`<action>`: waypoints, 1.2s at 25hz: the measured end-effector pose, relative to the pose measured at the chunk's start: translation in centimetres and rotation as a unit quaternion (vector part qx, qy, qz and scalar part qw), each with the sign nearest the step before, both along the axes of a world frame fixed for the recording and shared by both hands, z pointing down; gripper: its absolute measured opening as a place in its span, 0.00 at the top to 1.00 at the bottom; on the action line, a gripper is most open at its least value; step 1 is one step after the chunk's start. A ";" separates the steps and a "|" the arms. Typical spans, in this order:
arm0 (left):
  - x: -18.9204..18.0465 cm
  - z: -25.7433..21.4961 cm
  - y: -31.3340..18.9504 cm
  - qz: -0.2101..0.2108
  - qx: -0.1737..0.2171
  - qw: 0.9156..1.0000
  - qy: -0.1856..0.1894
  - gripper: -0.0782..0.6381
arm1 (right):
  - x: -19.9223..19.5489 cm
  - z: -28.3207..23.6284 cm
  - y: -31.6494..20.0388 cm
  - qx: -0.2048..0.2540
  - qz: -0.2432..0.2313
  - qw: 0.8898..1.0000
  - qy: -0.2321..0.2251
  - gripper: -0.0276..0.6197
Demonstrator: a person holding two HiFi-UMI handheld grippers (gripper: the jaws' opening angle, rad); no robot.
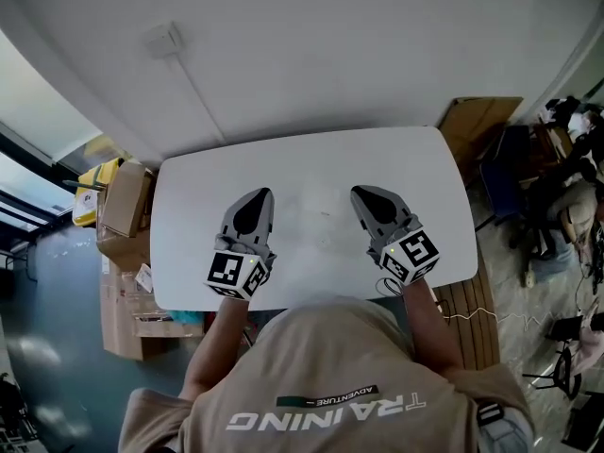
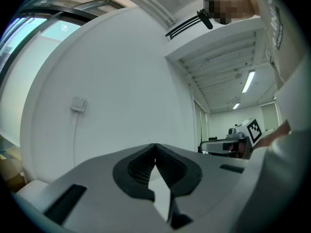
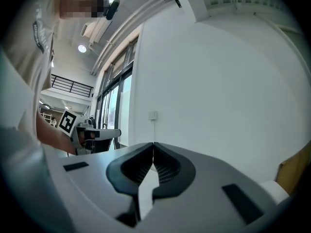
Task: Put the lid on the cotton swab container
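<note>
Currently both grippers are seen over the white worktop (image 1: pixel 311 163), at the lower centre of the head view, side by side and apart. The left tongs (image 1: pixel 257 201) are clenched, tips touching, with nothing between them. The right tongs (image 1: pixel 366 198) are likewise clenched on nothing. The swab container and lid cannot be made out in any view.

Grey left claw (image 1: pixel 261 194) and right claw (image 1: pixel 360 192), black-white marker cubes (image 1: pixel 236 274), beige TRAINING shirt (image 1: pixel 330 376)
</note>
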State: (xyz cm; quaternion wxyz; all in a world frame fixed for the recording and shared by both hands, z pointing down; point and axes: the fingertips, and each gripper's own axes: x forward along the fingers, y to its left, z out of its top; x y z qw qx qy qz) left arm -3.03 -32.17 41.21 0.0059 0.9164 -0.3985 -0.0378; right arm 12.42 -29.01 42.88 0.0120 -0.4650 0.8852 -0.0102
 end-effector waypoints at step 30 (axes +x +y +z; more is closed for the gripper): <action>0.0 3.1 1.7 -0.005 -0.029 1.000 -0.005 0.87 | -1.0 2.3 0.6 -0.015 -0.042 0.999 0.011 0.93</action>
